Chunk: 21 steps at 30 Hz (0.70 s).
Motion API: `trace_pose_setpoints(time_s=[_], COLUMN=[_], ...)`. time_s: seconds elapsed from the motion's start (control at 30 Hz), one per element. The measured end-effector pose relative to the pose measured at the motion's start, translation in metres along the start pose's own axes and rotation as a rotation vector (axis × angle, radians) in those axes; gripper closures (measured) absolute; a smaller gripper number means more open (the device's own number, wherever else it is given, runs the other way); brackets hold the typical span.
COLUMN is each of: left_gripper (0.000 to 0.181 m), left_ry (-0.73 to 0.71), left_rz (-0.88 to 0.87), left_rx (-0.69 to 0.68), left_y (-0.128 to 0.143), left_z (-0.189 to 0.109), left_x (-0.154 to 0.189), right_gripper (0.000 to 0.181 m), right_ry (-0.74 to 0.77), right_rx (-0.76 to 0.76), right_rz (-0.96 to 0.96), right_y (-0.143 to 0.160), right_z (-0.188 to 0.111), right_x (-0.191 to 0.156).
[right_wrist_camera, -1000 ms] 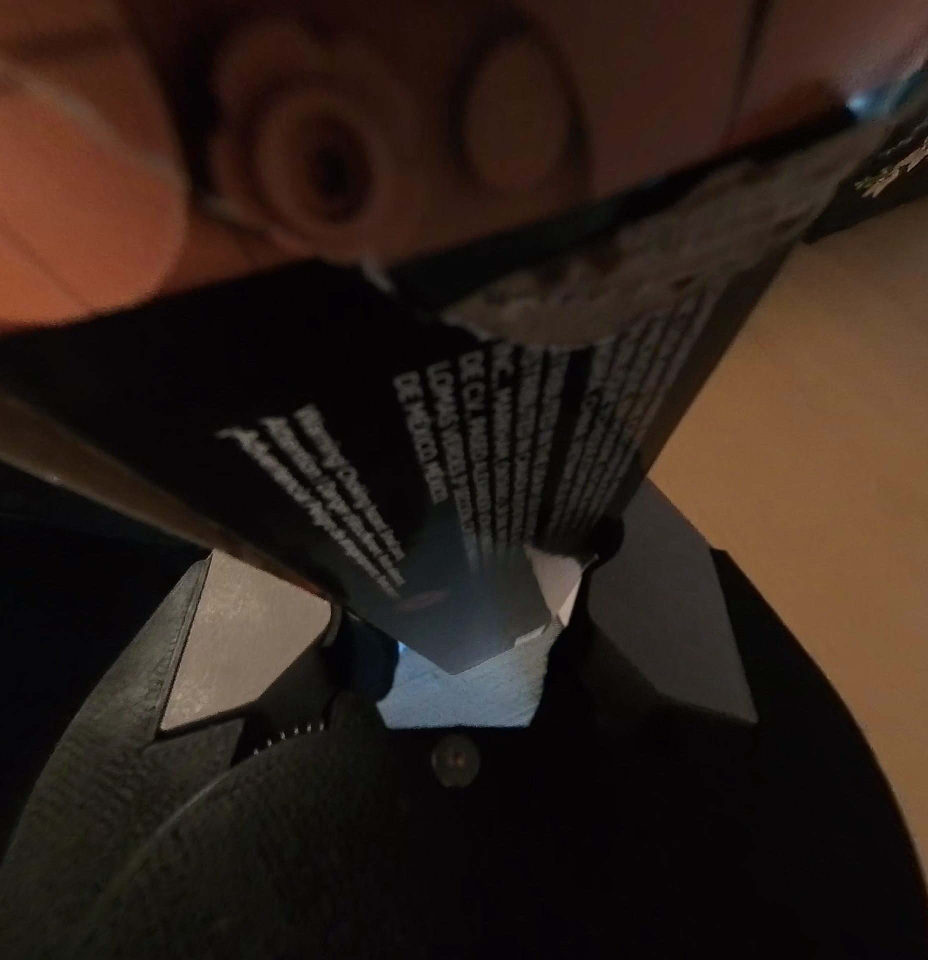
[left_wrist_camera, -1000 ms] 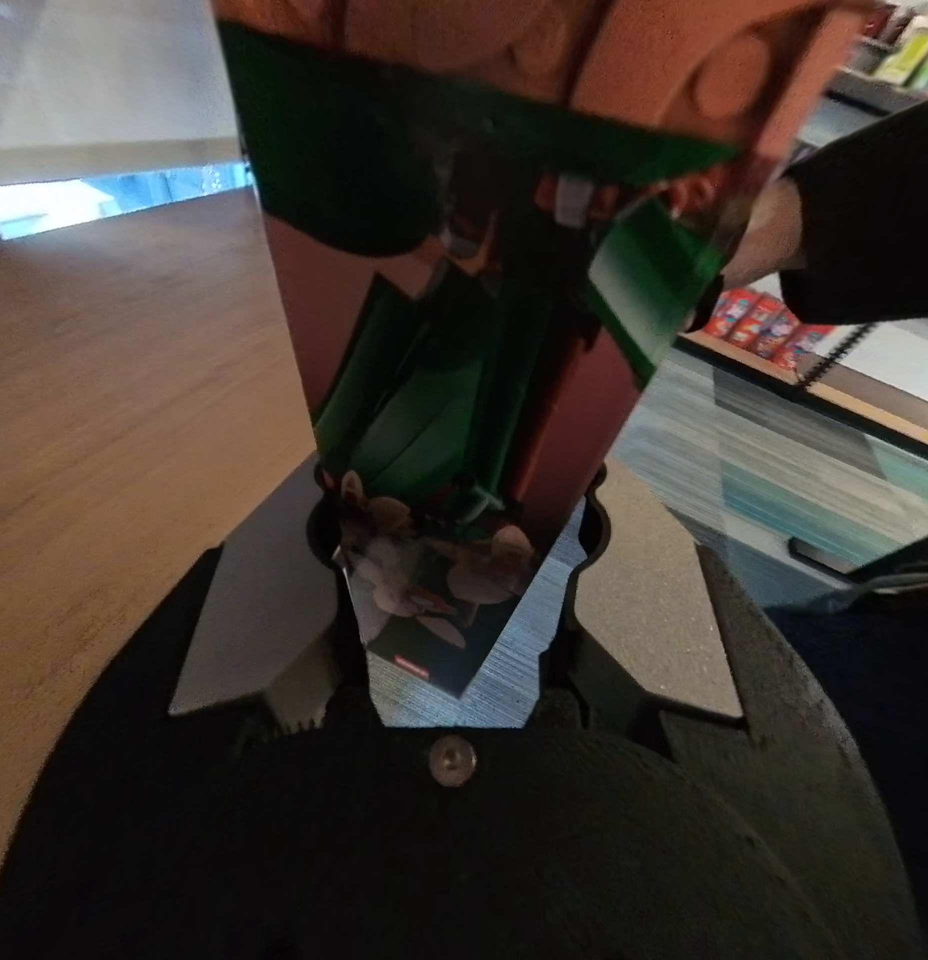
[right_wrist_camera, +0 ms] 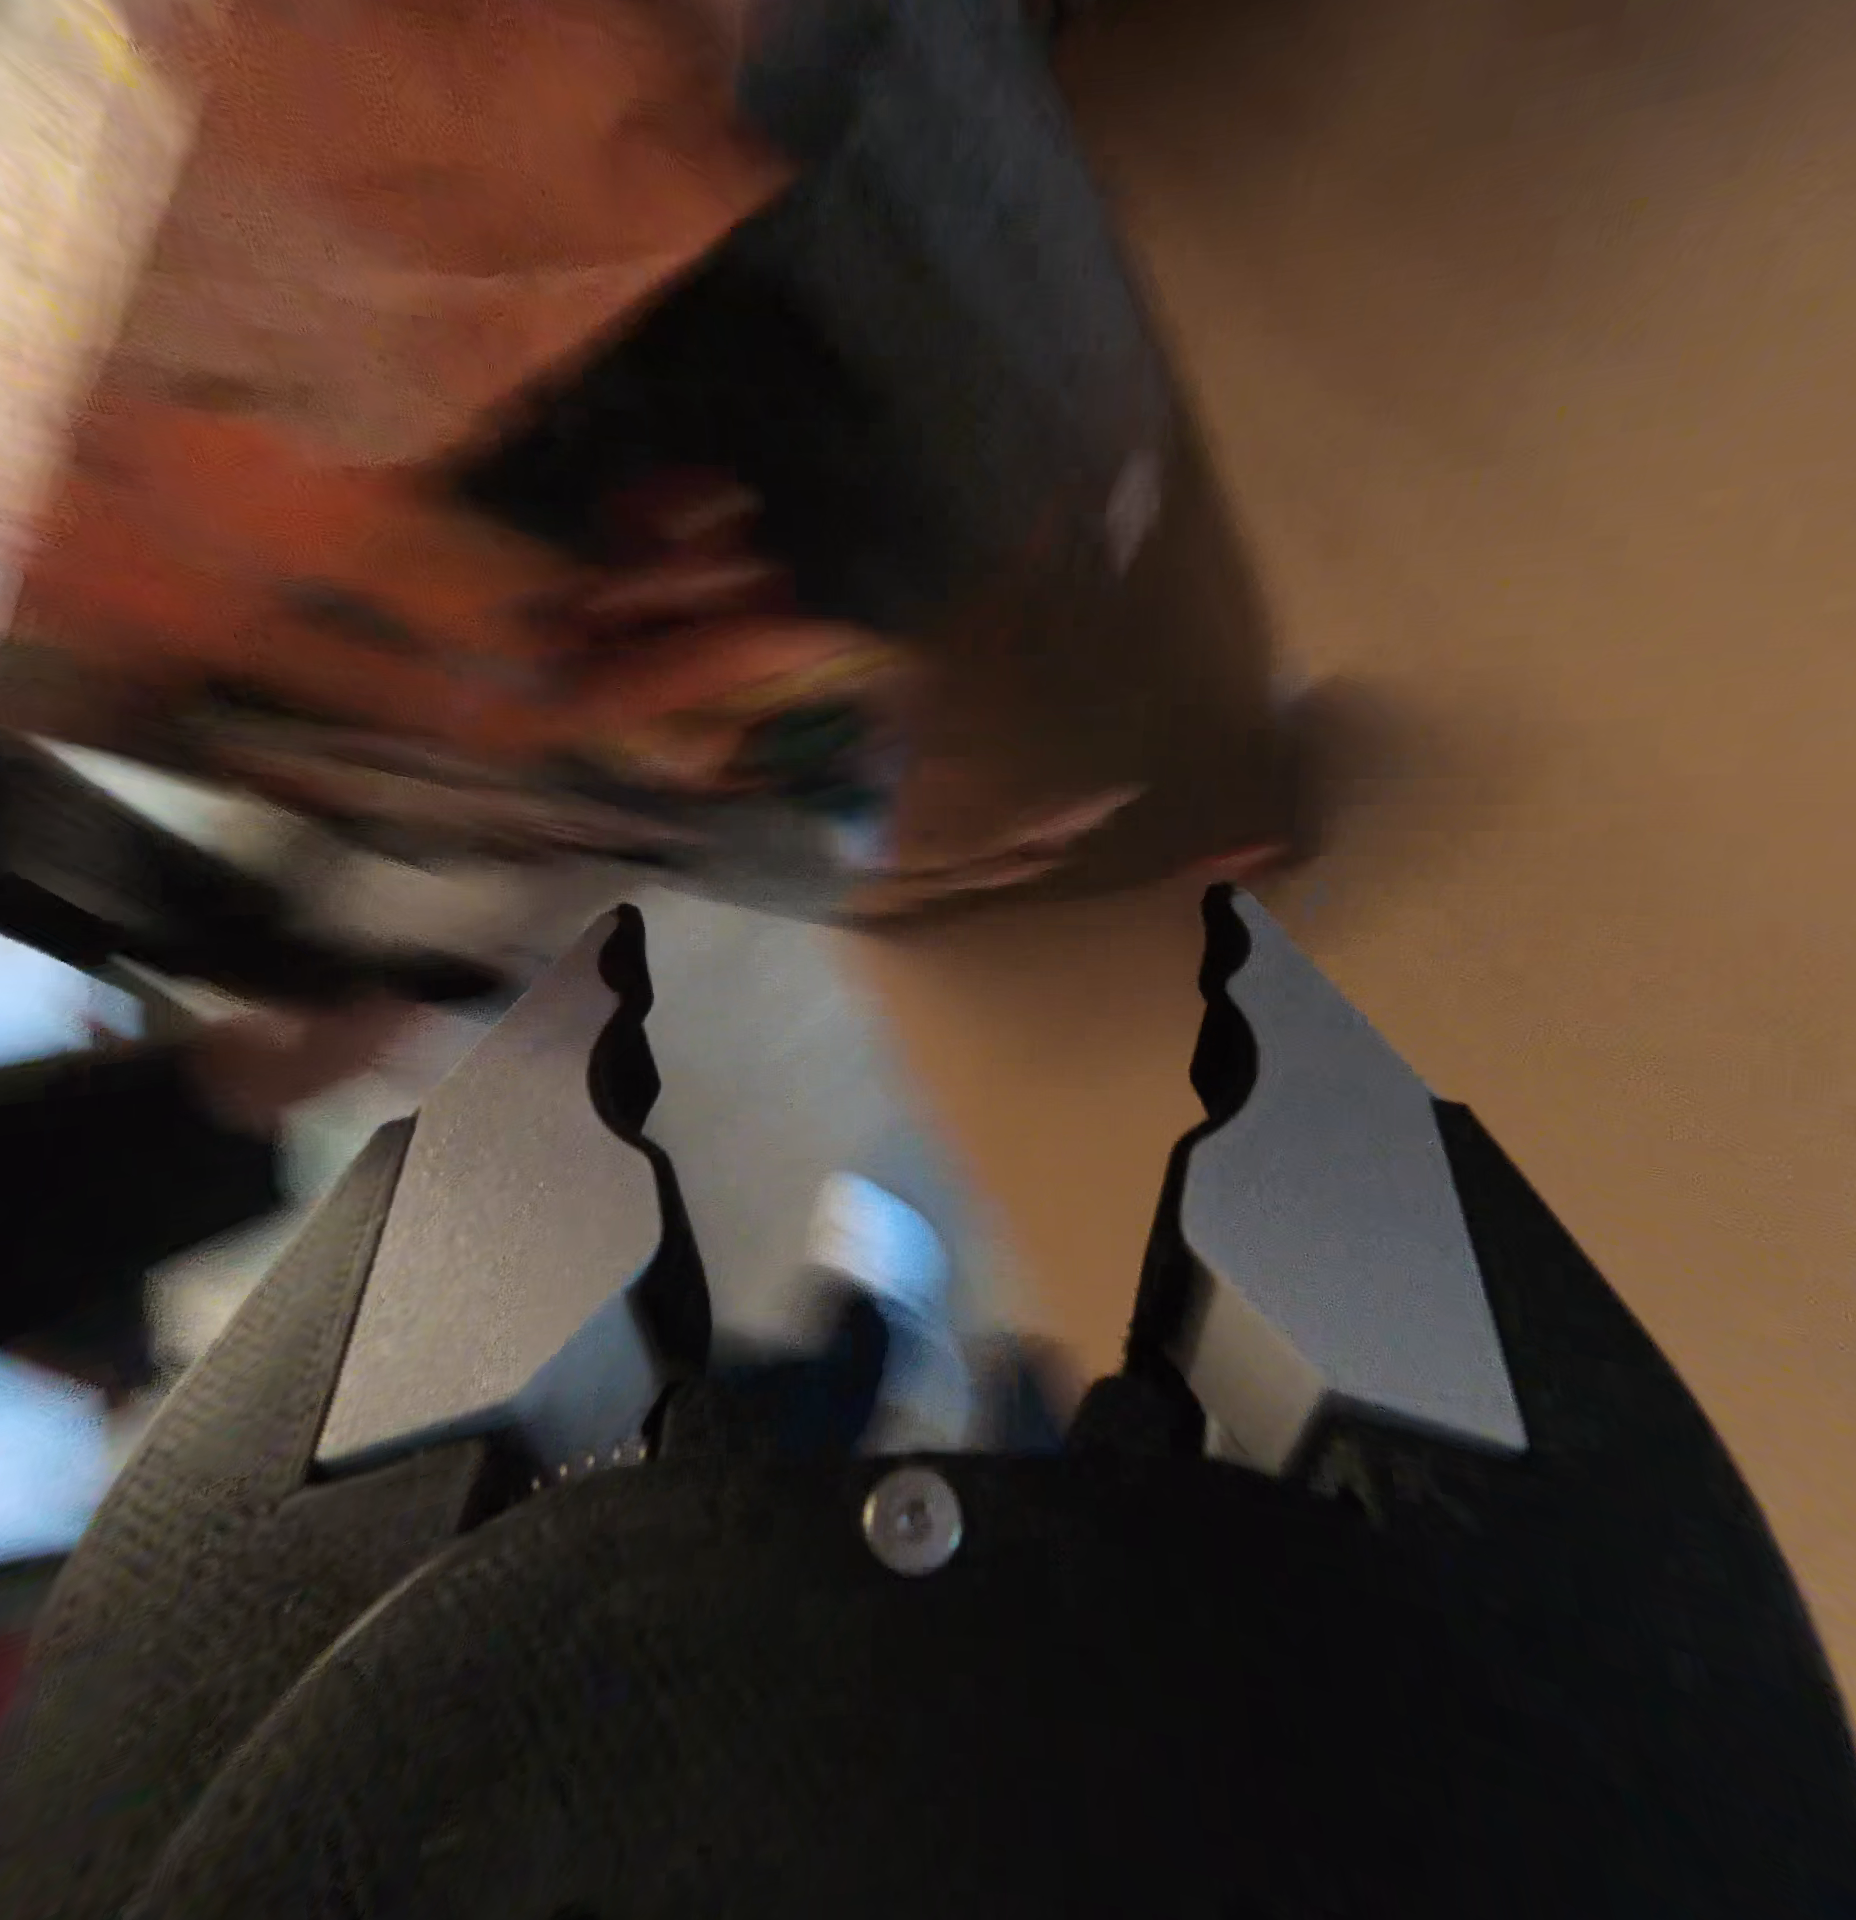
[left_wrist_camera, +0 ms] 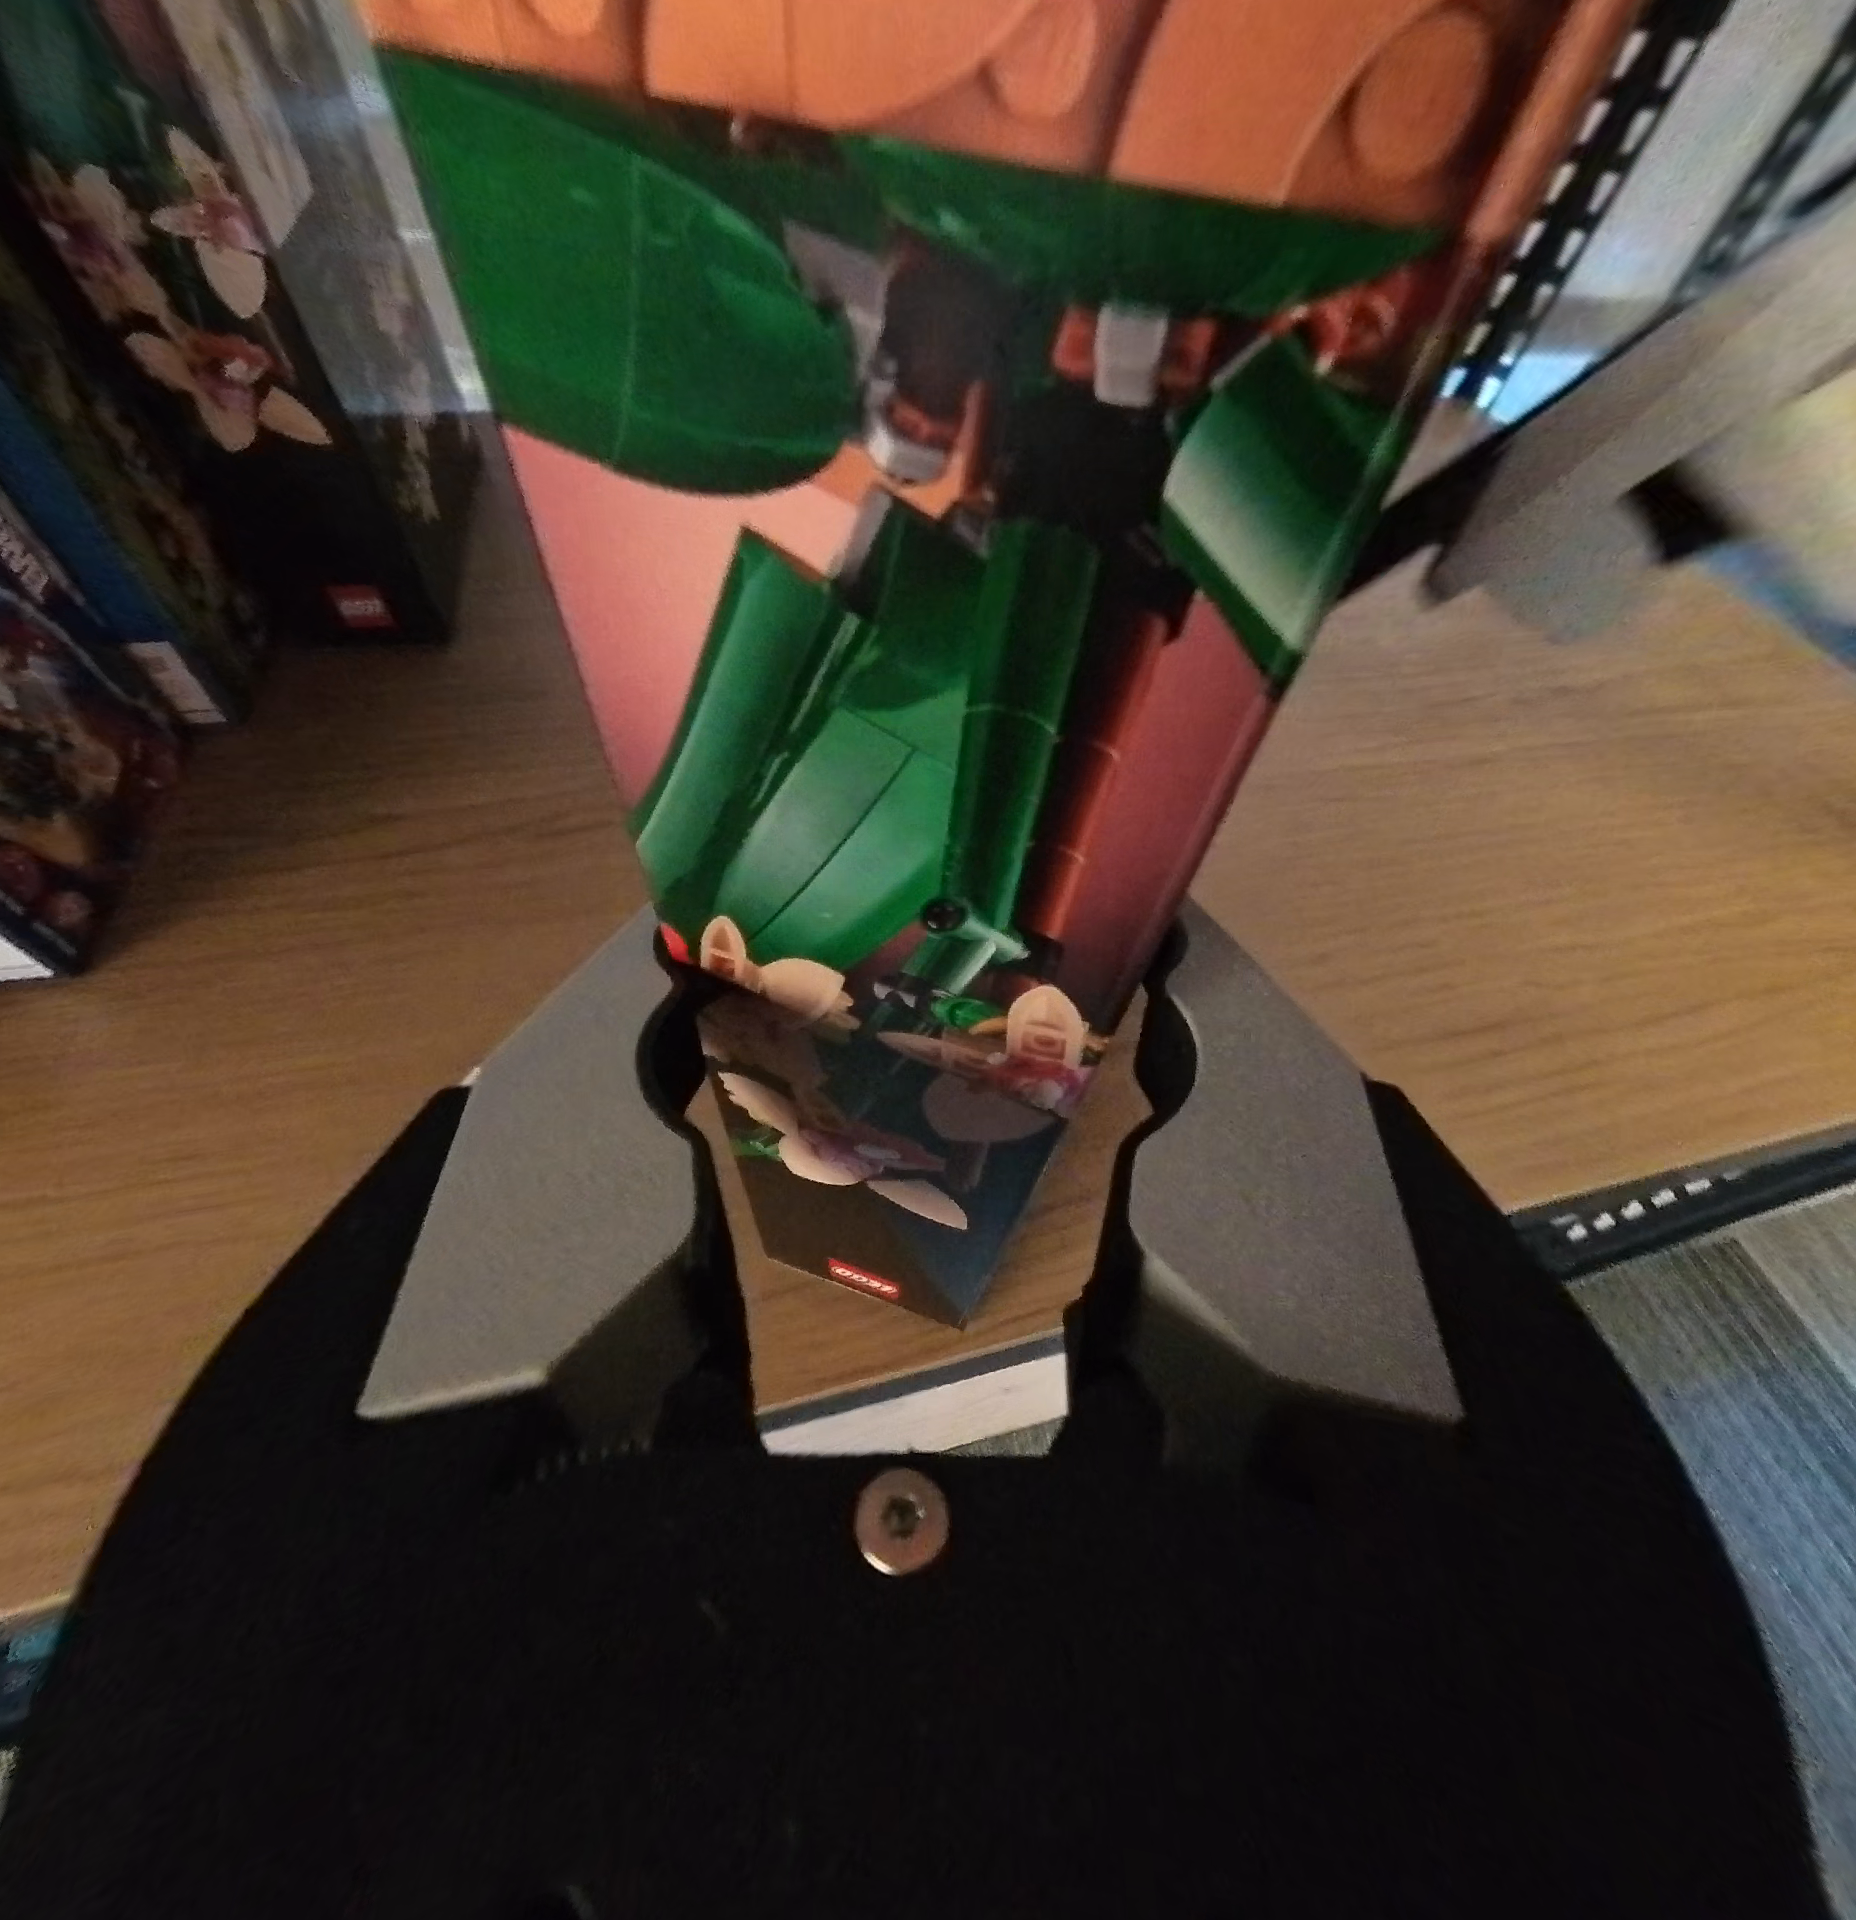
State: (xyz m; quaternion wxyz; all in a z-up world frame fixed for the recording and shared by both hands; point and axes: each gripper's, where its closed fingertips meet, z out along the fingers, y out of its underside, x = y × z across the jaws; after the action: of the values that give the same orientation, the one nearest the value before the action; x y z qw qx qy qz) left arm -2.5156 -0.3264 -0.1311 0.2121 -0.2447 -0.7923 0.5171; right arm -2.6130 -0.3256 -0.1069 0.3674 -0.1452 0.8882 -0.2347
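Tall printed box (left_wrist_camera: pixel 934 436) cut off at 12 o'clock; right wrist view smeared, orange-black box (right_wrist_camera: pixel 612 499) unreadable; shelf boxes (left_wrist_camera: pixel 124 499) cropped at 9 o'clock.

held box (left_wrist_camera: pixel 934 582) above shelf (left_wrist_camera: pixel 1526 883), boxes (left_wrist_camera: pixel 155 468) left.

Setting: a retail shop, toy section. Indicators: boxed building-set cartons (left_wrist_camera: pixel 176 343) stand upright in a row, spines outward, on a wood-grain shelf (left_wrist_camera: pixel 311 935). A black perforated metal upright (left_wrist_camera: pixel 1558 239), typical of store racking, rises at the right. A further printed carton (left_wrist_camera: pixel 903 520) shows similar flower artwork.
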Motion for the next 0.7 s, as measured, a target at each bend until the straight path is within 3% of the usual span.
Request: trace_pose_setpoints(time_s=[0.17, 0.3, 0.37, 0.5, 0.57, 0.7], left_gripper=[0.099, 0.103, 0.105, 0.114, 0.116, 0.126], left_ry=[-0.036, -0.01, -0.01, -0.012, -0.045, -0.11], left_rz=[-0.063, -0.087, -0.101, -0.135, -0.17, -0.278], left_rx=[-0.046, -0.027, -0.023, -0.031, -0.044, -0.056], left_y=[0.004, 0.0, 0.007, 0.034, 0.054, 0.101], left_z=[-0.007, -0.055, -0.097, -0.208, -0.27, -0.394], left_x=[0.014, 0.009, -0.003, -0.032, -0.05, -0.077], right_gripper=[0.079, 0.071, 0.055, 0.033, 0.031, 0.038], right_ry=[-0.061, 0.148, 0.233, 0.479, 0.607, 0.667], right_rx=[0.298, 0.409, 0.47, 0.433, 0.397, 0.19], right_rz=[0.324, 0.358, 0.434, 0.321, 0.278, 0.369], right_y=[-0.013, -0.021, -0.027, -0.037, -0.046, -0.043], right_z=[-0.029, -0.033, -0.027, 0.008, 0.02, 0.044], right_x=[-0.074, -0.096, -0.101, -0.12, -0.113, -0.09])
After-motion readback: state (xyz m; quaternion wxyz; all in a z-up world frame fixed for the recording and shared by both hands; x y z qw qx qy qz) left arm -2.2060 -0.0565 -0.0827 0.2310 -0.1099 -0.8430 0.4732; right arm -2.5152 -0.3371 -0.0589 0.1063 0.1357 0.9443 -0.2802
